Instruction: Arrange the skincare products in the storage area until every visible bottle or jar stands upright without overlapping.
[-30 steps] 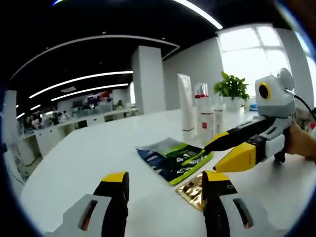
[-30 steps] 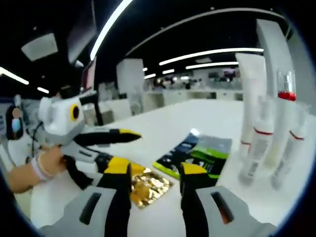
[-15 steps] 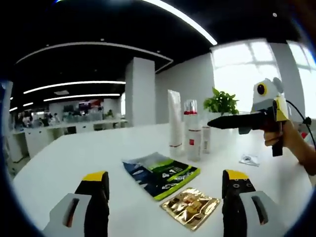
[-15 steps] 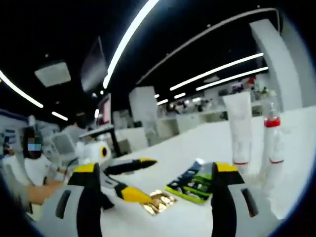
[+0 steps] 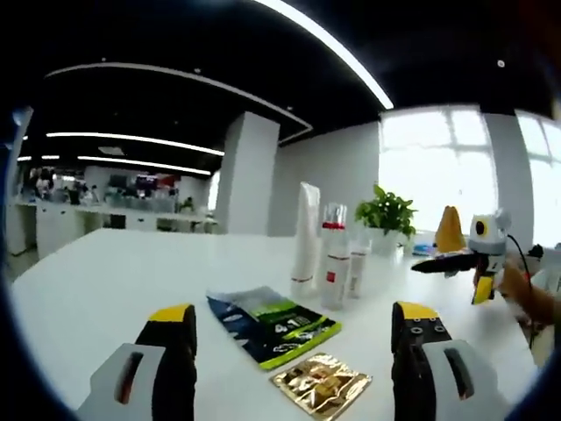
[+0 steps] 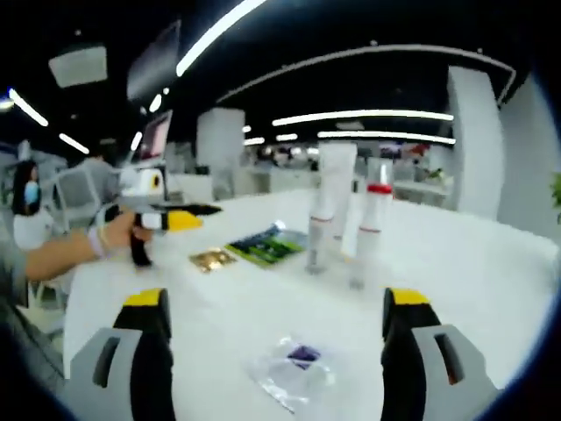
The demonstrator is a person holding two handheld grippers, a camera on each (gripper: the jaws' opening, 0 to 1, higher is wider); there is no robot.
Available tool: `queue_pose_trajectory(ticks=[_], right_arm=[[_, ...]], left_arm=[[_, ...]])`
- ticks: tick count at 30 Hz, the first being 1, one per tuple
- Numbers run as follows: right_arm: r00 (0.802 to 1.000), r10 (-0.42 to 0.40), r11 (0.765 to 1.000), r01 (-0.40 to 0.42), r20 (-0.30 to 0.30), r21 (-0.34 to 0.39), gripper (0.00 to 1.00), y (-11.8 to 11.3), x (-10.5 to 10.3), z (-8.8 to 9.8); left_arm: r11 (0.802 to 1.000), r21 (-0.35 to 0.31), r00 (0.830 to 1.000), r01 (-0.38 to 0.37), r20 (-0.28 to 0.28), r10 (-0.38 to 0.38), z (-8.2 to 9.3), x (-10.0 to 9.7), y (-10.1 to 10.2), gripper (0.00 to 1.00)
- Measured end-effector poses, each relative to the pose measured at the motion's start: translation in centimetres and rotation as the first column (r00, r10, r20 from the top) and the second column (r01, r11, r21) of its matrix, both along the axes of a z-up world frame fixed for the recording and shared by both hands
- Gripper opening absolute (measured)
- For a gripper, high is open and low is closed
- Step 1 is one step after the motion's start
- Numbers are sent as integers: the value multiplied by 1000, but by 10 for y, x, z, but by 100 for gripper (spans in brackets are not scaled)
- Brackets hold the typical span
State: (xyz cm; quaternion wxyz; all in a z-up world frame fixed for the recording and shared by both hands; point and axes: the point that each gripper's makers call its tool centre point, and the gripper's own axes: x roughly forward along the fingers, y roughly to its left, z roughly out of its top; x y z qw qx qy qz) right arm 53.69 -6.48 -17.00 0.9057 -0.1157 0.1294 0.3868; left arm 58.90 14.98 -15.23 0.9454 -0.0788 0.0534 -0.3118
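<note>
Both grippers hang over the white table (image 5: 105, 289) with nothing between their jaws: the left gripper (image 5: 294, 338) has its yellow-tipped jaws spread wide, and so does the right gripper (image 6: 273, 329). Nearest the left one lies a gold sachet (image 5: 321, 385) flat on the table, and just past it a dark blue and green sachet (image 5: 272, 323), also flat, the two close but not overlapping. Seen from the right gripper, a small clear packet (image 6: 294, 368) with something dark inside lies between its jaws on the tabletop. Further on, the skincare products stand upright in a tight cluster: a tall white tube (image 5: 306, 237), a red-capped bottle (image 5: 333, 254) beside it, and a smaller bottle (image 5: 358, 267) just behind. Beyond them sits a potted plant (image 5: 386, 219) by the bright window (image 5: 434, 180), and off to the far side a hand (image 6: 118, 232) holds the left gripper
</note>
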Motion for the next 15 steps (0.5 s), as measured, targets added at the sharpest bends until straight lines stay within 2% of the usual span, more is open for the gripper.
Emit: queue_pose_trajectory(ticks=[2,5,9,15], right_arm=[[1000,0,1000,0,-19,-23,100,-6,-3,-10],[998,-22,1000,23,-56,21,97,-13,-1,-15],[997,-39,999,38,-67,-7,93,-18,-1,-21],[993,-41,999,38,-111,-30,90,-19,-1,-35]], left_arm=[[1000,16,1000,-5,2,5,-1,2,0,93],[1000,28,1000,2,1,-2,-3,3,-2,93],[998,60,1000,-4,2,4,-6,3,-1,92],[998,55,1000,-4,5,3,-4,6,0,87]])
